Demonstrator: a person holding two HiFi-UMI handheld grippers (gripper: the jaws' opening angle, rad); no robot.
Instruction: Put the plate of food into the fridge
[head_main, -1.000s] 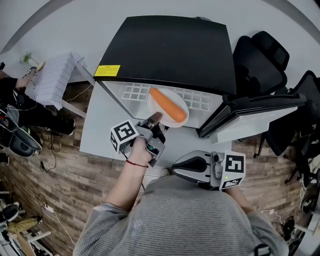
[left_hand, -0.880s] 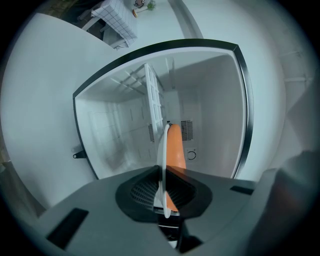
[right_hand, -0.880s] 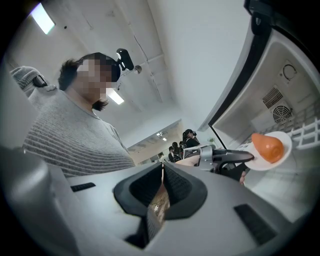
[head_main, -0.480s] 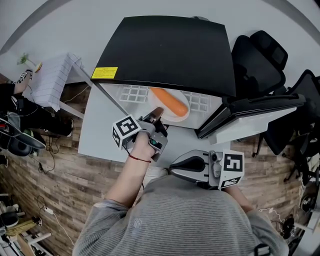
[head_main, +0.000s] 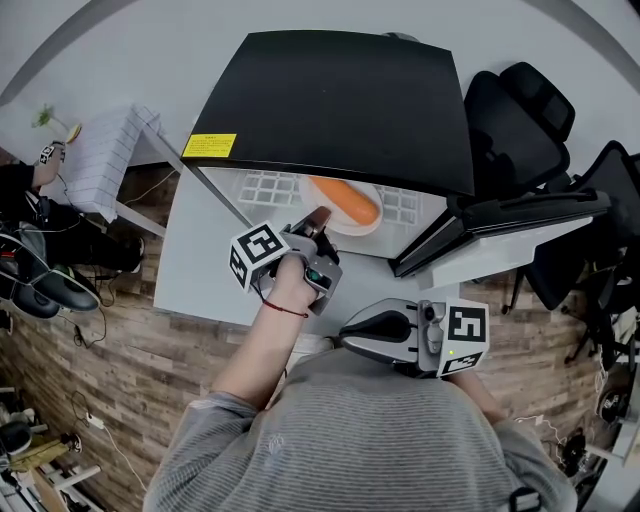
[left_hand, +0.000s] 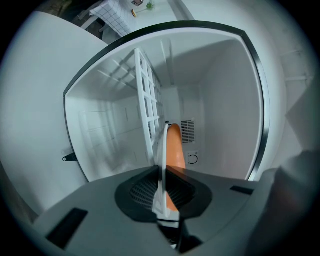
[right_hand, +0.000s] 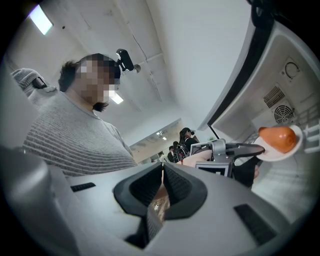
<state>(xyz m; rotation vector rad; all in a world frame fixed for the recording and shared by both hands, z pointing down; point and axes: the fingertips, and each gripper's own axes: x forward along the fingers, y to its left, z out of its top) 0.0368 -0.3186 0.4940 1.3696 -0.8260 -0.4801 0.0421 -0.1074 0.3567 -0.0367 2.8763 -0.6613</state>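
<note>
From the head view, the fridge (head_main: 330, 100) stood with its door (head_main: 500, 225) swung open to its right. The left tongs (head_main: 318, 218) reached into the fridge's mouth with the plate (head_main: 352, 231). The orange food (head_main: 345, 200) lay on the plate, over the fridge's white wire shelf (head_main: 265, 185). The fridge's black top cut off the plate's far edge. That view did not show how the jaws stood.

The left gripper view settled it: the left tongs (left_hand: 162, 172) were clamped on the near rim of the plate (left_hand: 163, 145), seen edge-on. The food (left_hand: 174, 147) lay on the side away from the wire shelf (left_hand: 146, 100), with the fridge's white back wall (left_hand: 220, 100) beyond. Whether the plate touched the shelf could not be made out.

The right tongs (head_main: 352, 337) hung well back from the fridge, close to the person's grey striped sweater (head_main: 350, 430). The right gripper view showed the right tongs (right_hand: 161, 172) with jaws together and nothing clamped. Only this view gave the plate (right_hand: 295, 150) and food (right_hand: 277, 137) from the side, inside the fridge. It also caught small, dim people (right_hand: 182, 145) far behind.

Black chairs (head_main: 520, 120) beyond the fridge door and the grey tabletop (head_main: 200, 260) before the fridge appeared in the head view alone.
</note>
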